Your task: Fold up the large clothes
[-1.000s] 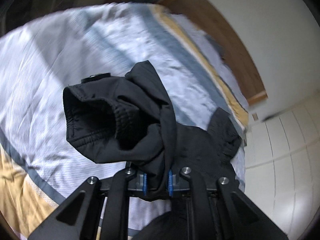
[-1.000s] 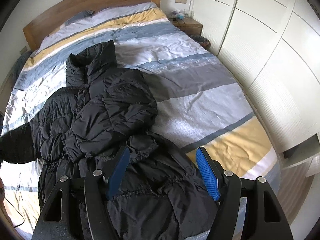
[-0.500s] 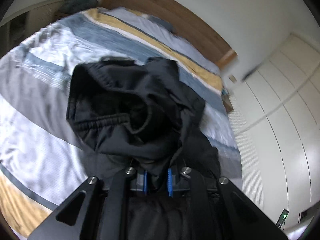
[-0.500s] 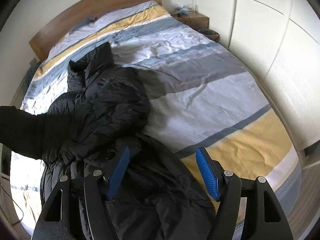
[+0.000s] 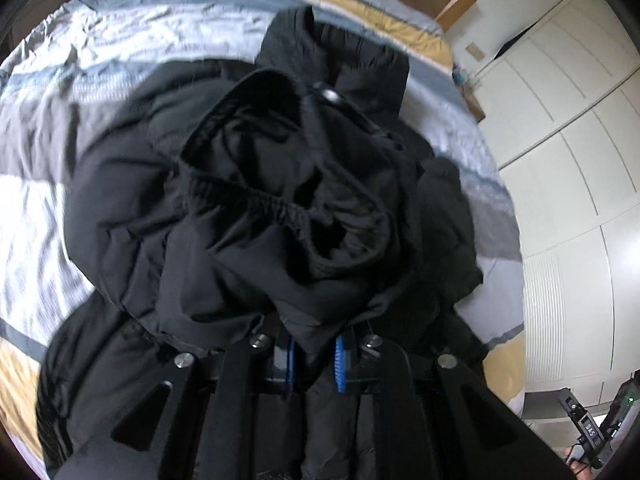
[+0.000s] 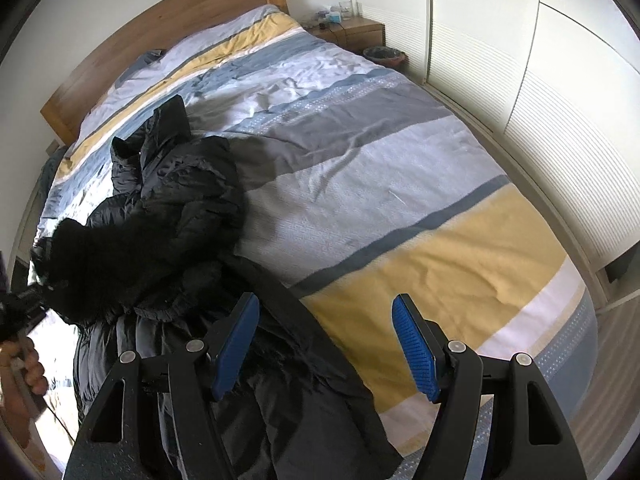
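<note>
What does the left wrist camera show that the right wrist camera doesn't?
Only the left wrist view shows the left gripper shut on the jacket's sleeve, with the elastic cuff gaping at the lens.

Only the right wrist view shows the right gripper open and holding nothing, above the jacket's lower part, plus the nightstand and a hand at the left edge.

Both show the black puffer jacket lying on the striped bed cover, the wooden headboard and the white wardrobe doors.

Striped bedspread (image 6: 360,184) over bed; wooden headboard (image 6: 160,36) at wall; nightstand (image 6: 352,34) beside; white wardrobe doors (image 6: 540,80) alongside.
</note>
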